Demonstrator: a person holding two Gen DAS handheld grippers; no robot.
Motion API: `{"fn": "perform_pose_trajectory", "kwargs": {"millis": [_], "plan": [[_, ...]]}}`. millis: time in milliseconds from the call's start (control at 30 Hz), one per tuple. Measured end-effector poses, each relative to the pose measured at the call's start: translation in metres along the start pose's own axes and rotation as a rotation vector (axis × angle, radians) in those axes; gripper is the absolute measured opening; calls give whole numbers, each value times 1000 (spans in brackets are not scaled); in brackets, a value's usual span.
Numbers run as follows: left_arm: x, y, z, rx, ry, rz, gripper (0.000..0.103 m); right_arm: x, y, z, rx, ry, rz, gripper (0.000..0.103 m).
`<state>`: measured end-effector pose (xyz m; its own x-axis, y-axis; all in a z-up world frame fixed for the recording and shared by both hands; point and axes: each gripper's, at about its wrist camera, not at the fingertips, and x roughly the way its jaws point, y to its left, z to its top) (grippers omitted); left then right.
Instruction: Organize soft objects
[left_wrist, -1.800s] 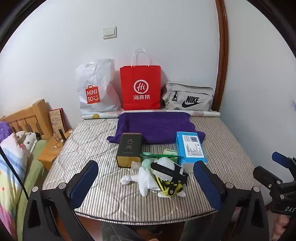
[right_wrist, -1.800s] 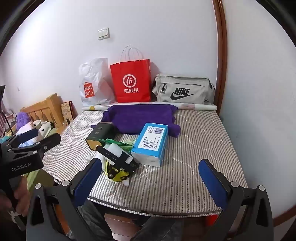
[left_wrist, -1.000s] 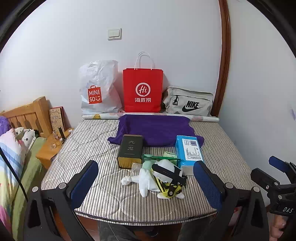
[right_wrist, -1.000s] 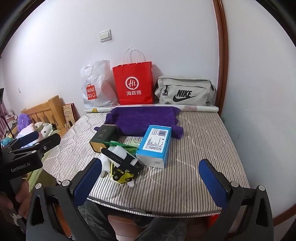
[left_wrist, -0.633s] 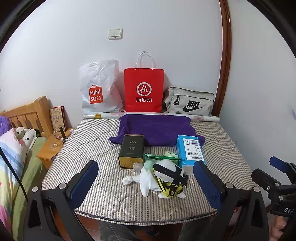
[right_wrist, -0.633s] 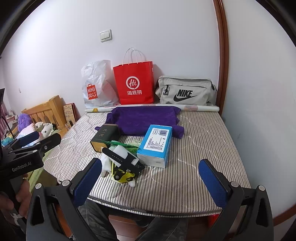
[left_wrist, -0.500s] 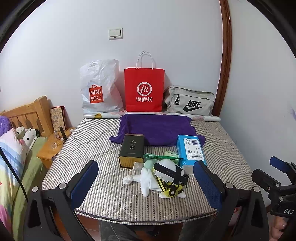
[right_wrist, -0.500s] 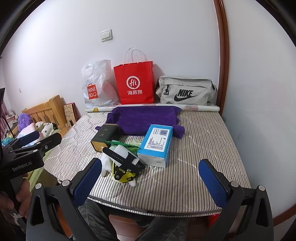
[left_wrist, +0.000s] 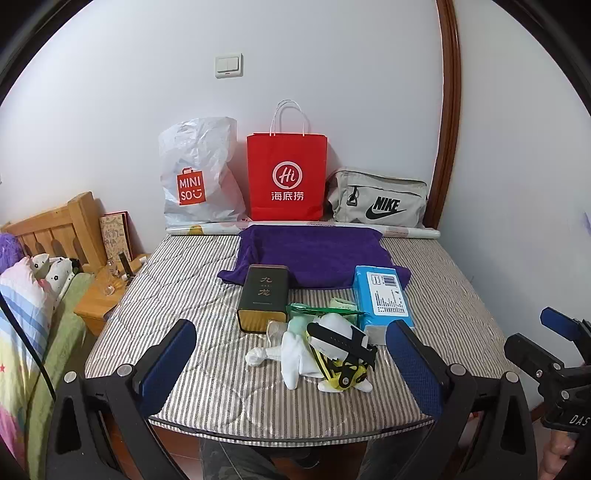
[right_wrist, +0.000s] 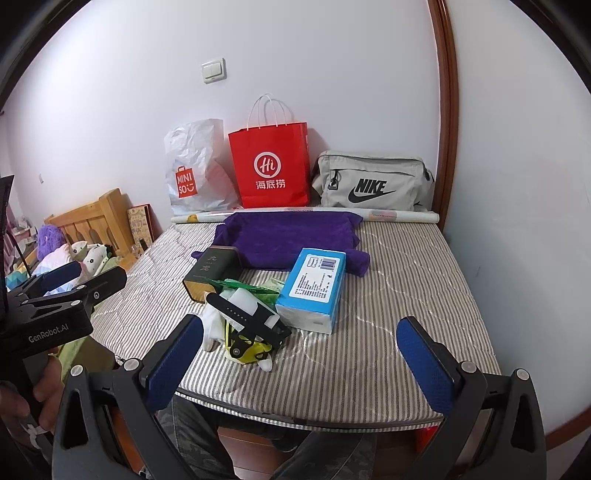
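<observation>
Across the last two seconds the scene has barely changed: both views have shifted only slightly and nothing on the bed has moved, which indicates the task has not yet started and the approach phase is pending. The left gripper (left_wrist: 288, 354) hangs with its jaws wide apart and empty, short of the near mattress edge; the right gripper (right_wrist: 299, 354) is likewise spread open and holds nothing. The soft objects lie in a cluster near the front of the striped mattress (left_wrist: 177, 280): a white stuffed toy (left_wrist: 291, 354) tangled with a yellow-and-black item (left_wrist: 343, 373) and crossed by a black watch strap (left_wrist: 340, 339). Behind the cluster, a purple towel (left_wrist: 317, 254) lies spread flat toward the wall. Obstructions: a dark tea tin (left_wrist: 263, 295) stands just beside the toy on the left, a blue tissue pack (left_wrist: 382, 299) lies close on the right, and a green packet (left_wrist: 321, 309) sits between them, touching the toy's far side. Likely destinations stand against the wall: a white MINISO bag (left_wrist: 195, 181), a red paper bag (left_wrist: 286, 177) and a grey Nike pouch (left_wrist: 380, 201). The strap will probably lift with the toy unless separated first.
</observation>
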<state>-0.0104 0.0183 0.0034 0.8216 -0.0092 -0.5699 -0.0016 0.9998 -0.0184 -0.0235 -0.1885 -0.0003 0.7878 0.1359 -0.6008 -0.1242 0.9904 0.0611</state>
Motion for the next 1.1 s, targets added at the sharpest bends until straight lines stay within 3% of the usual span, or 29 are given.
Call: {"fn": "perform_pose_trajectory", "kwargs": {"millis": [1100], "plan": [[-5, 0, -3, -1, -6, 8, 103, -4, 6, -3, -20, -3, 9, 103]]}}
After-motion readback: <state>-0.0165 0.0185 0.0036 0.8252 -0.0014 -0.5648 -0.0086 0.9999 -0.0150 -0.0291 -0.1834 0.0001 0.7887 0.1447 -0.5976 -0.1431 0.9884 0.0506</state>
